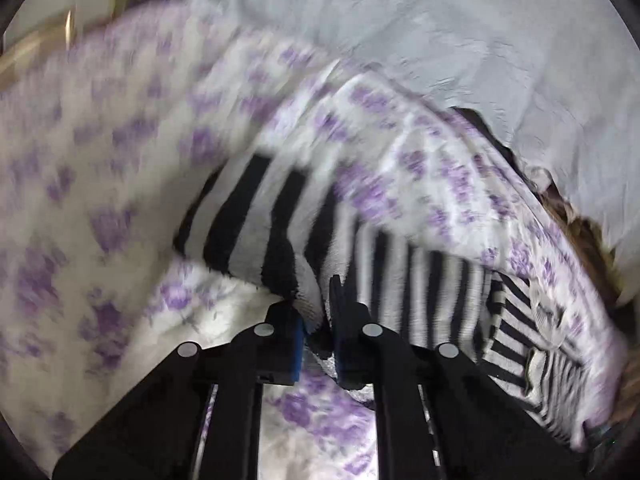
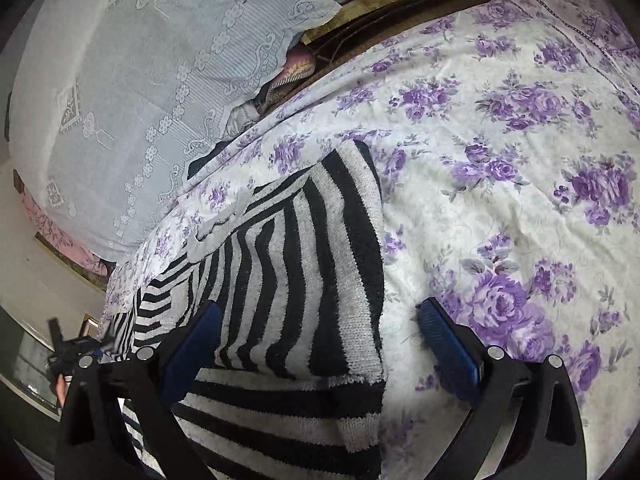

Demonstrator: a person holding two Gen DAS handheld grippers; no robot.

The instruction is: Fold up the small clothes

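A: Item?
B: Black-and-white striped knit sweater (image 2: 304, 280), lying on the purple-floral bedsheet (image 2: 500, 160), white lace cover (image 2: 120, 100) at 10 o'clock.
A: Tools?
B: Left tool (image 1: 318, 340) clamped on the sweater's edge. Right tool (image 2: 320, 344) apart, one finger over the sweater, one over the sheet.

Coarse knitted striped sweater (image 2: 304, 264) lies on smooth floral cotton-like bedsheet (image 2: 500, 208), beside sheer lace cloth (image 2: 132, 92).

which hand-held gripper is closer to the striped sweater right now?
Left. The left hand-held gripper is pinching the striped sweater's edge; the right hand-held gripper is open, straddling it.
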